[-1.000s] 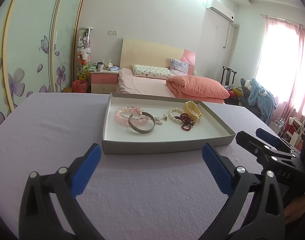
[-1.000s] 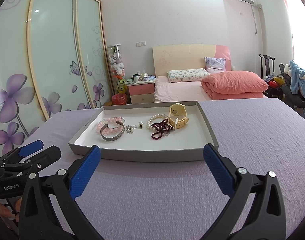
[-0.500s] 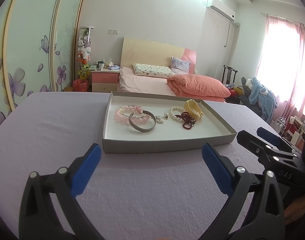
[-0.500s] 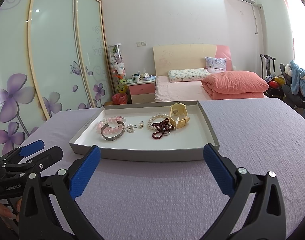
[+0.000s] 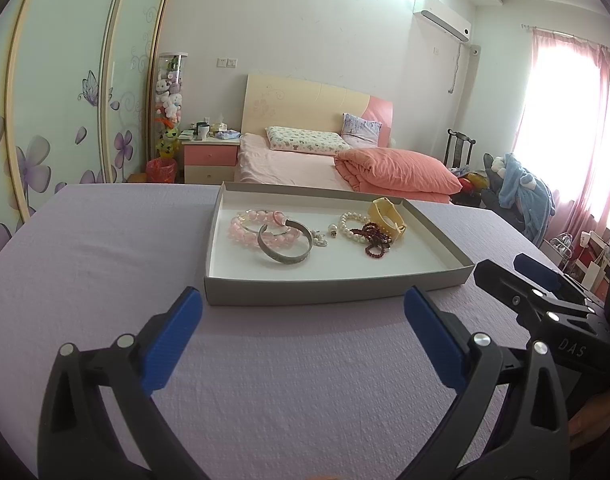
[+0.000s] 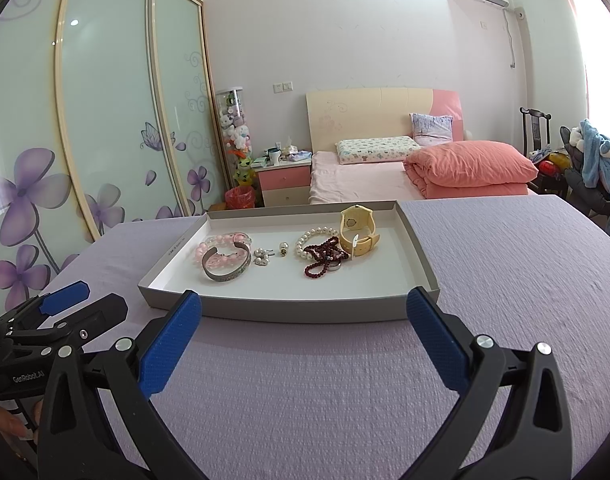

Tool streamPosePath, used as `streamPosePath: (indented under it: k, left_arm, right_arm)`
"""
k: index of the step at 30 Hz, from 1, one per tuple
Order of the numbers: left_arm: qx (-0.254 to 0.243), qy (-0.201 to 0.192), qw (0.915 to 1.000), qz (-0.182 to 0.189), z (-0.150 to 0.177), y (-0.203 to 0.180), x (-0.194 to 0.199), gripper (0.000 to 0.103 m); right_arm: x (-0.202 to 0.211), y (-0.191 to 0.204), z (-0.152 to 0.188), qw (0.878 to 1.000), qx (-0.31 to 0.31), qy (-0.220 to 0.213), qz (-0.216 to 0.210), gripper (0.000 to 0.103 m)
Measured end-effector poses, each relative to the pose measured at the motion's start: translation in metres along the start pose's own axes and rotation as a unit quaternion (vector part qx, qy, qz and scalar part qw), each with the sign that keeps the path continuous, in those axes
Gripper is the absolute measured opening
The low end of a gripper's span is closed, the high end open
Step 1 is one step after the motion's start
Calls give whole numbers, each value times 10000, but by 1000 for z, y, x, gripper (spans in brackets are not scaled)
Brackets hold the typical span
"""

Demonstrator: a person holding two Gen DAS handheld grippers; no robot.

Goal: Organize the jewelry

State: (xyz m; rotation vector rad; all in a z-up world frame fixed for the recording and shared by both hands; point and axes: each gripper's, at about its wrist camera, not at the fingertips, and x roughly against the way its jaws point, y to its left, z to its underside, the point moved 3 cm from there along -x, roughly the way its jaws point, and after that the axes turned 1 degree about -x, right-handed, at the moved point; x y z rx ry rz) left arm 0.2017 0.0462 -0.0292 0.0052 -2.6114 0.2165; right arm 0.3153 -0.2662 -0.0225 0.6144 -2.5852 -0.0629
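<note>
A shallow grey tray with a white floor lies on the lilac cloth. Inside it lie a pink bead bracelet, a silver bangle, small earrings, a pearl bracelet, a dark red bead string and a yellow watch. My left gripper hovers open just before the tray's near wall. My right gripper is open too, near that same wall. Both hold nothing.
The lilac cloth covers the wide table around the tray. In the left wrist view the right gripper's body sits at the right edge. In the right wrist view the left gripper's body sits at the left. A bed stands behind the table.
Both cameras have eased slightly toward the tray. The jewelry has not moved and both grippers stay open.
</note>
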Motion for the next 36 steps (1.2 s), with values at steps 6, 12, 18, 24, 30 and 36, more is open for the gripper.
streamPosePath:
  k: [6,12,18,24,30,36]
  left_arm:
    - [9,-4,10000,-51,1,2,-3,101]
    - [5,-6,10000,-77,2,2,-2,101]
    - [5,16,10000,-86,1,1,-2,101]
    - [23,-2,9999,-110,2,2,-2,101]
    - [15,1,9999,-113,2,2,-2,101]
    - [59,27,9999,-122,0,4,-1,101]
  right_arm:
    - [0,0,0,10000,-4,4,-2,102]
    - [0,0,0,10000,-7,-1,-2,102]
    - [0,0,0,10000,-6,3,-2,102]
    - [0,0,-1,10000,-4,-2,-5,102]
    - [0,0,-1,10000,-8,5,-2,102]
    - [-1,1,0,10000,-4,6,-3,102]
